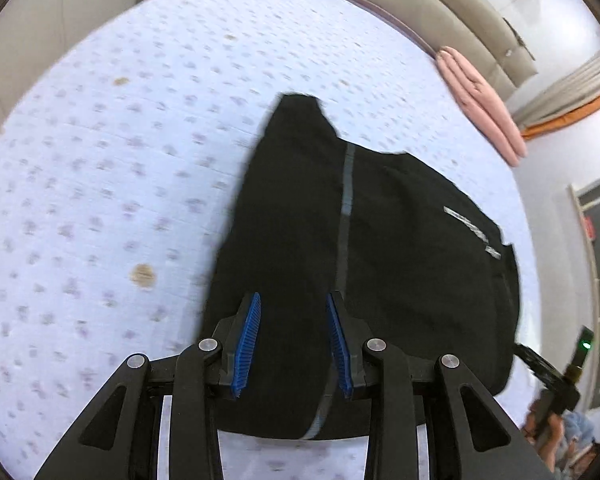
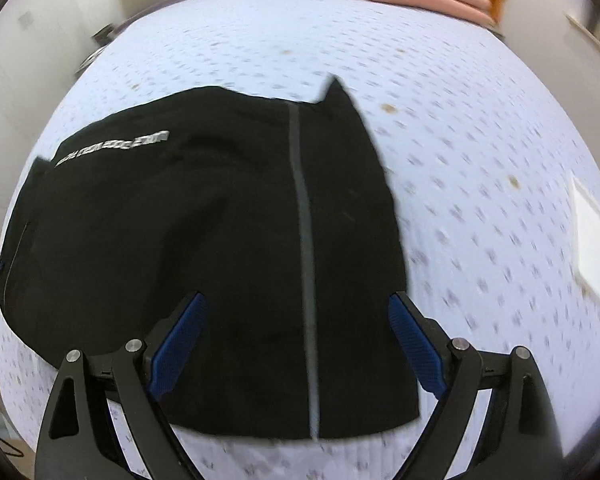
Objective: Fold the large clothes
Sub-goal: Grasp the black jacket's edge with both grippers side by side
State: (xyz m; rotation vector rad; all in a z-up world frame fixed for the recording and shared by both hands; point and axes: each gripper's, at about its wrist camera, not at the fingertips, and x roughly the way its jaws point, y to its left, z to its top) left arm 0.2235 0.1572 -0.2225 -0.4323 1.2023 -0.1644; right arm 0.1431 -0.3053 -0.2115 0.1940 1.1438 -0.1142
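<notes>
Bed: white sheet (image 1: pixel 100 168) with a small purple print and a few brown spots, spread wide under everything.
Garment: black garment (image 1: pixel 340 264) lying folded on the sheet, a grey stripe (image 1: pixel 346 216) running along it and blurred white lettering (image 2: pixel 112 146) near one edge.
Far edge: folded pink blanket (image 1: pixel 480 104) at the bed's far side, well apart from the garment.
Left hand-held gripper (image 1: pixel 293 344): above the garment's near edge, blue pads apart, nothing between them.
Right hand-held gripper (image 2: pixel 298 354): over the same near edge, fingers spread wider, holding nothing.
Sharpness: both views blurred.
</notes>
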